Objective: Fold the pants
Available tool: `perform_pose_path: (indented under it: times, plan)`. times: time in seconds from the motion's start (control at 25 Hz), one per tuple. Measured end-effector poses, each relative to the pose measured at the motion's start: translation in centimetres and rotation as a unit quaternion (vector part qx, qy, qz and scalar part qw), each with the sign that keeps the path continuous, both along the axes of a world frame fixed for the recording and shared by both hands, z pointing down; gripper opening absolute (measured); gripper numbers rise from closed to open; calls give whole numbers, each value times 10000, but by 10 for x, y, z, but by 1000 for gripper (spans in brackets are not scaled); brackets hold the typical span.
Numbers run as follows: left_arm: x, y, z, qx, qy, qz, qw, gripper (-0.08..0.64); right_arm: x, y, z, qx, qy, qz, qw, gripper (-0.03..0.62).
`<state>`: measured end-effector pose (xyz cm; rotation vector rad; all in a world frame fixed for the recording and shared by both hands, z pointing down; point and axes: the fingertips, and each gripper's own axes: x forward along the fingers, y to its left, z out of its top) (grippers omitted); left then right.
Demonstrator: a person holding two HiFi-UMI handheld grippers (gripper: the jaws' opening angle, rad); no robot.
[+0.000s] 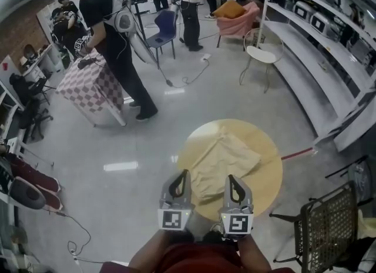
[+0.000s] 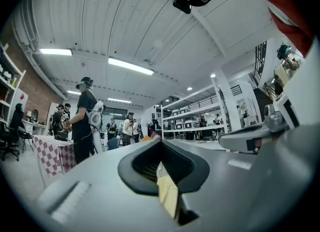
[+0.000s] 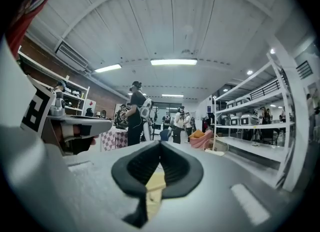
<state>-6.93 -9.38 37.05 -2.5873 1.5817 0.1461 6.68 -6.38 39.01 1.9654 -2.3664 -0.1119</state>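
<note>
Pants (image 1: 226,160) lie in a soft, bumpy heap on the round yellow desk (image 1: 269,175), near the middle and a bit toward the person. They are pale yellow, almost the same color as the desk top. One side looks laid over the other, but the edges do not line up and the cloth is full of wrinkles, so I think the folding is only partly done. The left tool (image 1: 183,178) and the right tool (image 1: 232,182) are side by side over the near edge of the desk, just by the near end of the pants, and both point forward, about flat. Each tool has its two jaws pressed together at the tips. A bit of yellow (image 2: 167,196) shows in the gap behind the tips of the left tool, and another yellow bit (image 3: 154,186) shows in the right one. I cannot tell if that is cloth pinched there or just the desk seen through the gap. Next, I think each tool needs a good hold on one end of the pants, then both should carry it across to the far end and lay it down flat.
</note>
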Motion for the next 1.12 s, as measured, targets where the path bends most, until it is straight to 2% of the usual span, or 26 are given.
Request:
perform_pose_path:
  times: [0.28,0.48,0.8,1.12]
  plan:
    - [-14,-31,10,109,0,774,9969,8,-17,-17,11,-58,70,755,9971,2]
    - [-41,-50,14,14,40,1565,9877,8,-42,-15,19,-246,32,1623,9864,2]
    - [-85,-57,13,-10,67,2171,9761,8,-94,9,10,-203,105,2360,9715,2]
    - [-84,-38,29,-162,-77,2606,9653,8,-97,45,23,-313,113,2833,9585,2]
